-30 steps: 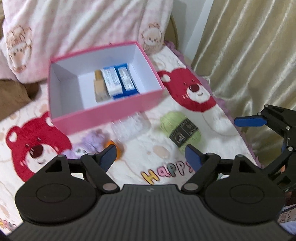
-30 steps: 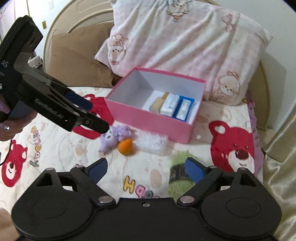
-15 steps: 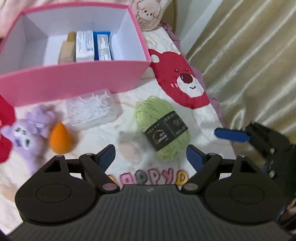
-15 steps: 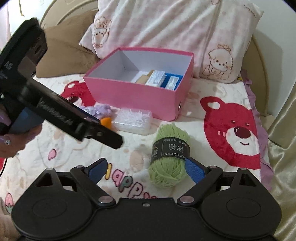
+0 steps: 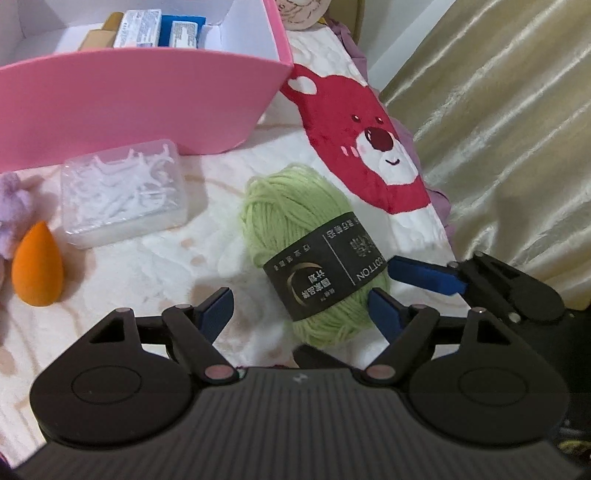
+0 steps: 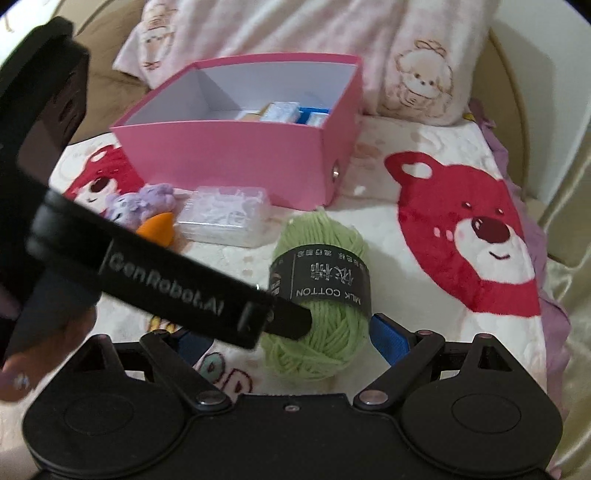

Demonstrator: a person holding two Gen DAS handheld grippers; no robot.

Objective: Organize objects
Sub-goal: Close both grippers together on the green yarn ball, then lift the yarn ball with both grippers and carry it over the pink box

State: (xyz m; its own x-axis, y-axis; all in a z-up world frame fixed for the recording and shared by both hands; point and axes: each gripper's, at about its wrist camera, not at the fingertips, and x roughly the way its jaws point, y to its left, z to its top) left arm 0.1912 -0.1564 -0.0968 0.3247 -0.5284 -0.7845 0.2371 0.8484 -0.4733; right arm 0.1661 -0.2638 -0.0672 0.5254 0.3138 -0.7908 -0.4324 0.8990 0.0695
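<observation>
Green yarn ball (image 5: pixel 314 254) lies on the bed just near of the pink box (image 5: pixel 140 99); both our claws, left (image 5: pixel 301 310) and right (image 6: pixel 295 341), gape empty around it, so we should close on its banded middle.

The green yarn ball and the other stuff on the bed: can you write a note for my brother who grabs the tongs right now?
Left tongs: open, empty, by the green yarn ball.
Right tongs: open, straddling the yarn ball, not gripping yet.
Done: small cartons sit in the pink box.
Left on the bed, in front of the box: yarn ball, clear floss-pick case, orange makeup sponge, purple plush toy.
</observation>
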